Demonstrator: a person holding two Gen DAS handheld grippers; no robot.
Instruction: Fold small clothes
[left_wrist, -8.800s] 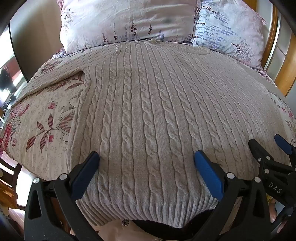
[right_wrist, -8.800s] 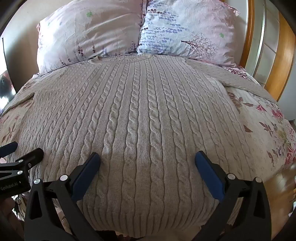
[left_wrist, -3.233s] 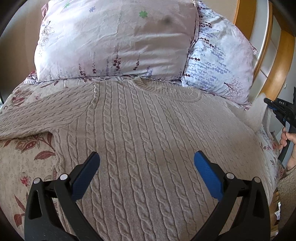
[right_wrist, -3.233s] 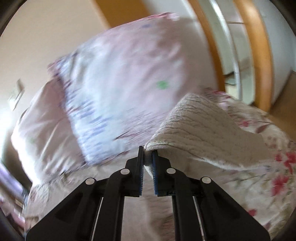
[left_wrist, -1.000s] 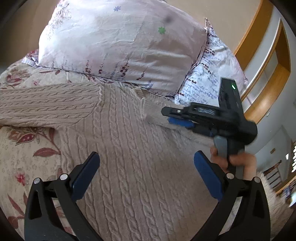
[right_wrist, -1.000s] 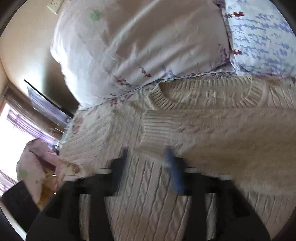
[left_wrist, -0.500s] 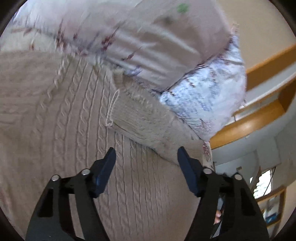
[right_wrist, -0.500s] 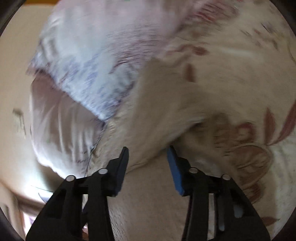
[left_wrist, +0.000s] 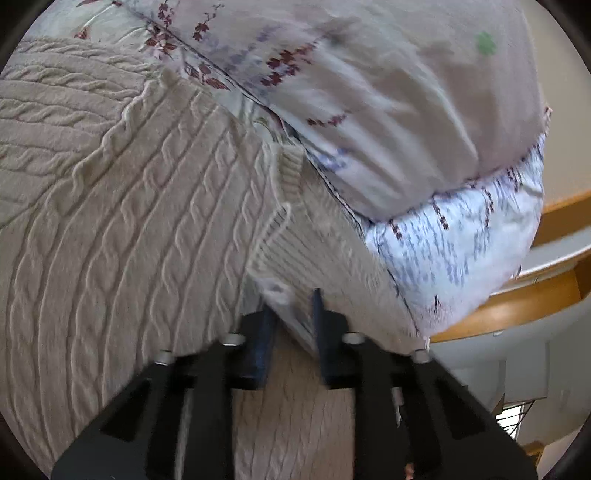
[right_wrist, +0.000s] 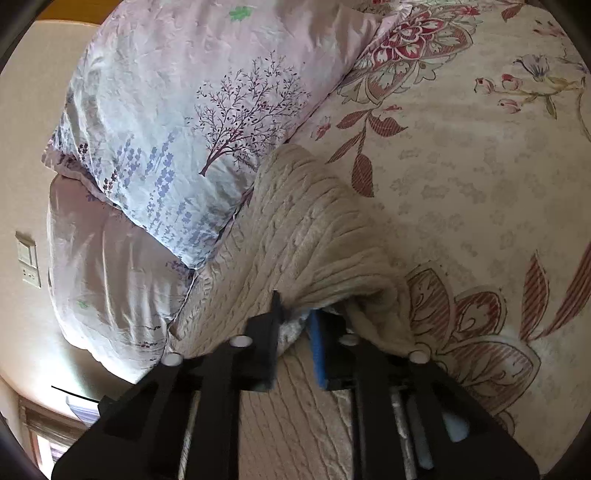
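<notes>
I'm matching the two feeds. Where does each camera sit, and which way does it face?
Left wrist: on the left gripper, looking down its fingers at the sweater; cuff pinched.
Right wrist: on the right gripper, facing the sweater's folded edge and bedspread.
Shared: sweater, blue-patterned pillow.

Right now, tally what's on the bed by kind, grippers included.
Sweater: 1, beige cable-knit, pinched by both grippers
Pillows: 2, pink floral pillow and blue-tinted tree-print pillow
Floral bedspread: 1
Grippers: 2, left gripper and right gripper, each shut on sweater fabric
Total: 6
</notes>
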